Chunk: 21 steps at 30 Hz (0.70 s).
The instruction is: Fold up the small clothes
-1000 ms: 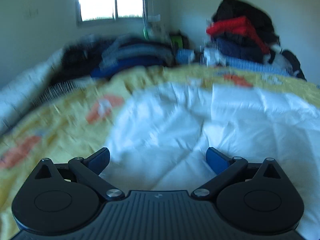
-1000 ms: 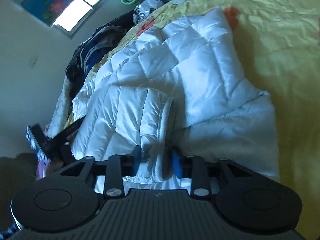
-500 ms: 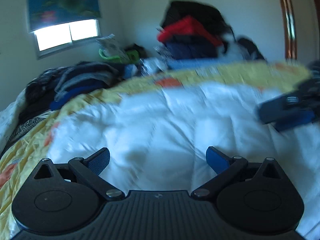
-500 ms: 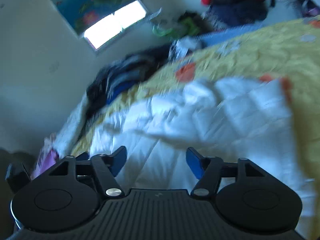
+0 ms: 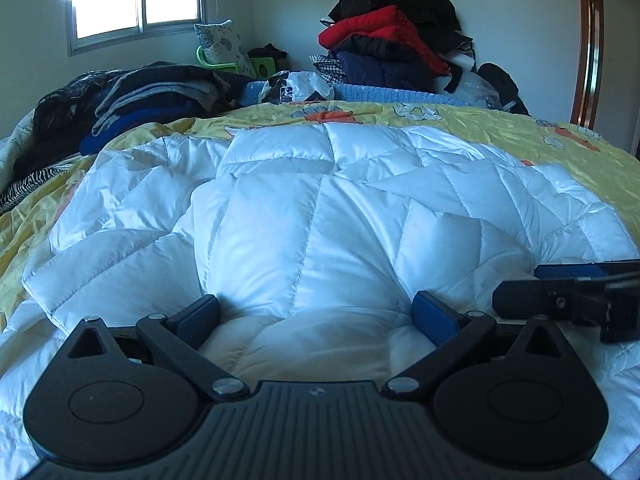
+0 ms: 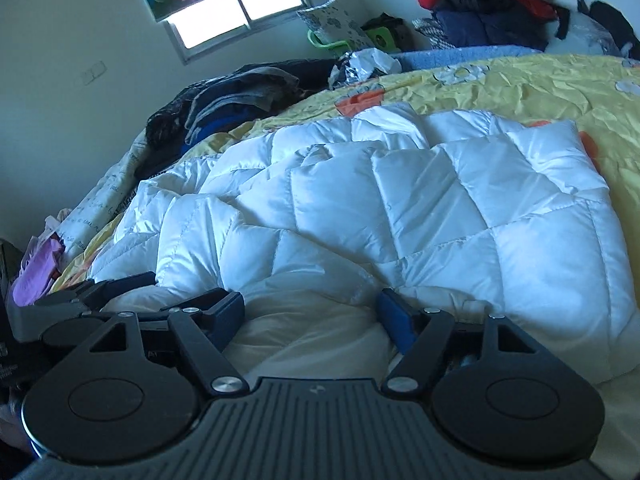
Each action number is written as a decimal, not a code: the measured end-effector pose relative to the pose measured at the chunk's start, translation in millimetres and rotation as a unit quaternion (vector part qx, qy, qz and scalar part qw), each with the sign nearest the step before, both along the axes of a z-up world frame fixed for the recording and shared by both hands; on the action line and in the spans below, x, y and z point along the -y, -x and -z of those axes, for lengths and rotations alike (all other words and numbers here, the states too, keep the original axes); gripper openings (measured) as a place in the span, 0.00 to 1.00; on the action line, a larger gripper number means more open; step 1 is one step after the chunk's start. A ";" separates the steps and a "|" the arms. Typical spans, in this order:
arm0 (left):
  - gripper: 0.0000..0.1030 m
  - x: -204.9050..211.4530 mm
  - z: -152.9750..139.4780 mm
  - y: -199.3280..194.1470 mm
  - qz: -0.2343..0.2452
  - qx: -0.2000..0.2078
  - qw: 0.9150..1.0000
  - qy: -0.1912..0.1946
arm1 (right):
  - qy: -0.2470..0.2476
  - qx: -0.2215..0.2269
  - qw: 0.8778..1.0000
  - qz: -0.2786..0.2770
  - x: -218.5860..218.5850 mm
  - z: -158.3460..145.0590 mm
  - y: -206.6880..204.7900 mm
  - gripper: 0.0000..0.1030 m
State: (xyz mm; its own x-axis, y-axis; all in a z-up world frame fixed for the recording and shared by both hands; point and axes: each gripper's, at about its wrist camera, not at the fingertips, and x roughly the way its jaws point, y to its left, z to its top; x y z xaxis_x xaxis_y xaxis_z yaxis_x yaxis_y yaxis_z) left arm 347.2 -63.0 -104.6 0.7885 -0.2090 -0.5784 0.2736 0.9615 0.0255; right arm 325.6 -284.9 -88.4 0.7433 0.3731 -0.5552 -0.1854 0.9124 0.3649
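Note:
A white quilted puffer jacket [image 5: 320, 216] lies spread on the yellow bedspread [image 5: 540, 136], partly folded over itself. It also shows in the right wrist view [image 6: 400, 208]. My left gripper [image 5: 316, 316] is open, low at the jacket's near edge, with padded fabric bulging between its blue fingers. My right gripper [image 6: 312, 316] is open at the near edge too, with fabric between its fingers. The right gripper's fingers show at the right of the left wrist view [image 5: 560, 292]; the left gripper's show at the left of the right wrist view [image 6: 92, 292].
Folded dark clothes [image 5: 152, 96] are stacked at the bed's far left. A pile of red, black and navy jackets [image 5: 392, 48] stands at the far right by the wall. A window [image 5: 136, 12] is behind. Purple cloth [image 6: 36, 276] lies at the left bed edge.
My right gripper let go of the jacket fold it held, opened, and dropped to the near edge. My left gripper swung right and settled low against the jacket, still open.

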 end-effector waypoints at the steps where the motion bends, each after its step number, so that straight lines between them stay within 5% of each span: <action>1: 1.00 -0.1 -0.3 0.7 0.000 0.000 1.000 0.000 | -0.001 0.003 1.000 -0.001 -0.2 0.2 0.6 0.75; 7: 1.00 -0.9 -0.7 1.2 0.000 0.005 1.000 0.003 | -0.054 -0.006 0.998 0.020 16.5 -11.0 17.5 0.78; 13: 1.00 -8.2 -4.9 8.1 -0.011 0.014 1.000 0.013 | -0.120 -0.022 0.991 0.055 44.1 -27.6 85.8 0.85; 18: 1.00 -48.8 -23.6 59.5 -0.046 0.030 0.998 0.036 | -0.161 -0.047 0.983 0.076 67.2 -21.4 155.0 0.89; 21: 1.00 -87.3 -34.8 105.2 -0.058 0.038 0.996 0.064 | -0.142 -0.038 0.985 0.085 72.6 -19.6 194.2 0.89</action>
